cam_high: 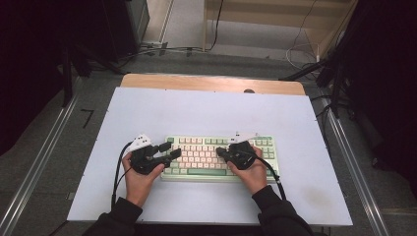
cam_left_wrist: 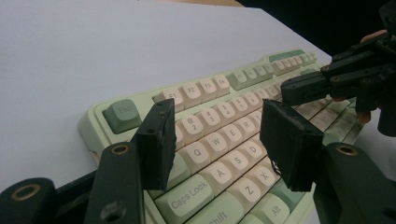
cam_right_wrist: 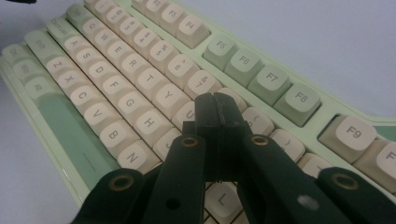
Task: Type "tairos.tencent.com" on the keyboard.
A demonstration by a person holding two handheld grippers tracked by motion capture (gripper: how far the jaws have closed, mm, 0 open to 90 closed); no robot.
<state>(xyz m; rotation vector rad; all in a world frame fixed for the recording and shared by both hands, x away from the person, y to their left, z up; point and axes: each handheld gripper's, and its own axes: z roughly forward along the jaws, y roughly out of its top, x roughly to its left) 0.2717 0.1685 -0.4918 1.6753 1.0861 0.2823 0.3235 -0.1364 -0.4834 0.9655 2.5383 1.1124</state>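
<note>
On white tabletop (cam_high: 206,110), green keyboard (cam_high: 219,156)

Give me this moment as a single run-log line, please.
left claw open over keyboard left end | right claw shut over its middle keys | table

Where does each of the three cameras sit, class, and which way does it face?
High view: above the person's side, looking forward and down on the table; both hands and sleeves show.
Left gripper view: rides the left claw, jaws apart, looking across the keyboard from its Esc end; the right claw shows farther off.
Right gripper view: rides the right claw, jaws together, over the middle keys.
Shared: all show the keyboard.
</note>
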